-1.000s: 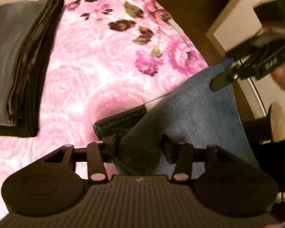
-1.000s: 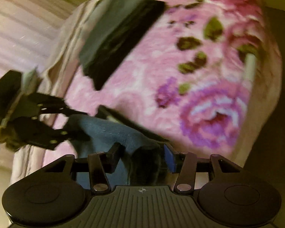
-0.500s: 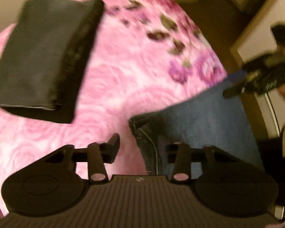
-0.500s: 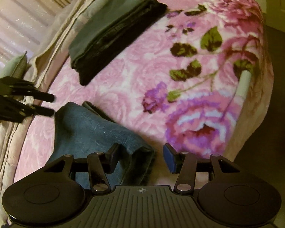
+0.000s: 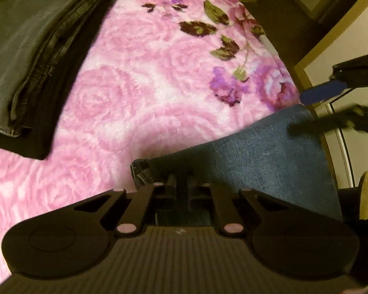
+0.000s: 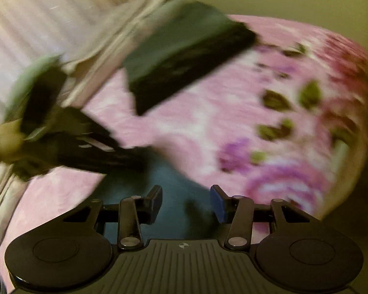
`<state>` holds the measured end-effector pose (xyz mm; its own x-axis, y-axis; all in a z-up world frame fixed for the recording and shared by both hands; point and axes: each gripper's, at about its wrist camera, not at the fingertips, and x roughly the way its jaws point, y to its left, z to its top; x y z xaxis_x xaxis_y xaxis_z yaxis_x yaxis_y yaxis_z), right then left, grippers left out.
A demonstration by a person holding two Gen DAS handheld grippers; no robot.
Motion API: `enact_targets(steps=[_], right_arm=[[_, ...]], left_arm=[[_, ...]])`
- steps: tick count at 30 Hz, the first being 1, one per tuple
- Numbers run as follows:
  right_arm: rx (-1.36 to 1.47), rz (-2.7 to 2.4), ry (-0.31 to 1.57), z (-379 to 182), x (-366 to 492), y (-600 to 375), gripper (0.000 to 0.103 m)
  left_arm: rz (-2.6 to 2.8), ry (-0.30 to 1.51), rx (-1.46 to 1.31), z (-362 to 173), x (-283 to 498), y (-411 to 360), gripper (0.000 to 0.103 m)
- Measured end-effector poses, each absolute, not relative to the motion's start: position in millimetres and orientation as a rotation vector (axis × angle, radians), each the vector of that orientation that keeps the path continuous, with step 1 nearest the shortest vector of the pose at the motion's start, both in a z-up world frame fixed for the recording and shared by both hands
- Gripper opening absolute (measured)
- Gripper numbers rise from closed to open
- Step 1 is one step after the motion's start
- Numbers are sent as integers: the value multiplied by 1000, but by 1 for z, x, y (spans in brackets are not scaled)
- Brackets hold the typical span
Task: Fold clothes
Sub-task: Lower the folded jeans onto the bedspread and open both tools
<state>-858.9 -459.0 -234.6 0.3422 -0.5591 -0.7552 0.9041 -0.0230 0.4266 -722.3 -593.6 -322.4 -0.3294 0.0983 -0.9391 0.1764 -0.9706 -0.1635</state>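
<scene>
While clenched on blue jeans, left hand-held gripper; right hand-held gripper released above them.

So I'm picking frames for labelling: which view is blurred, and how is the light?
Right wrist view: heavy motion smear over the dark folded stack and floral blanket. Left wrist view: mostly sharp, only the right gripper smeared. Both: dim yellowish light, fisheye bending.

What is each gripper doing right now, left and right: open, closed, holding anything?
Left gripper: closed on the edge of the folded blue denim garment.
Right gripper: open, holding nothing, above the same denim.
</scene>
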Motion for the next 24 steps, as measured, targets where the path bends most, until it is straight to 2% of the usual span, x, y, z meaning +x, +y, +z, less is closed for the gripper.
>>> enact_targets(steps=[6,11,15,24], right_arm=[[1079,-1164,515,-277,-847,-478,44],[1070,-1111,546,-282,-852,-484,44],[1066,-1070,575,-282,-854,-486,44],[1098,-1078,599,-273,-851,-489,45]], left_arm=[[-2488,396,1783,-330,-726,-598,8],[-2458,448,1758,-330,-729,-601,8],[-2401,472,1710,-310,-715,-596,7],[-2146,601,1566,-258,-585,-554,10]])
